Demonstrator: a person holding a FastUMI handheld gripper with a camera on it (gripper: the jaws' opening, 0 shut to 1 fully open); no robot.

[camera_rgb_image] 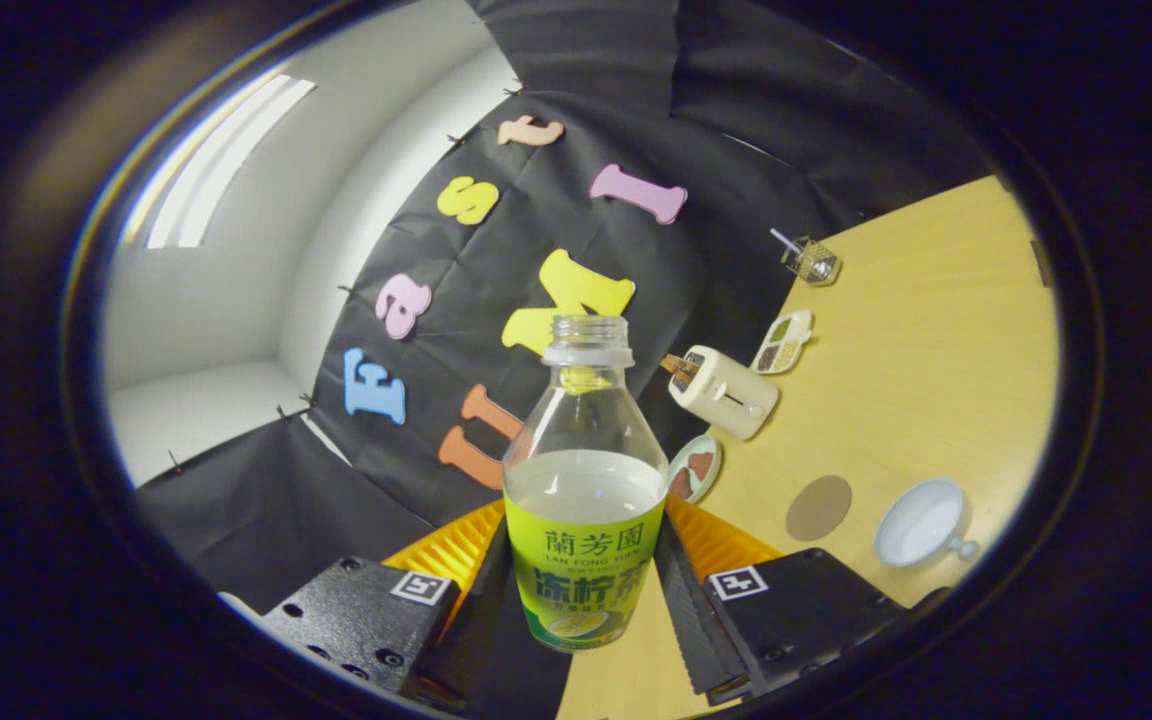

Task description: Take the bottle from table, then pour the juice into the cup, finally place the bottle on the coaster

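Gripper view: the gripper (584,590) is clamped on the clear plastic bottle with a green label (584,500), both fingers pressing its sides and hiding its base. It is uncapped, about half full of pale liquid, and held above the tilted wooden surface (936,380). Beyond lie a round brown coaster (818,507), a white cup (921,522), contents hard to tell, and a cream toaster (726,392).

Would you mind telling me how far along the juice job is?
Done: the gripper is shut on the uncapped bottle, lifted and tilted relative to the table. In hand: carrying it, liquid inside. Left: pouring into the white cup, which looks empty, then setting the bottle on the round brown coaster beside it.
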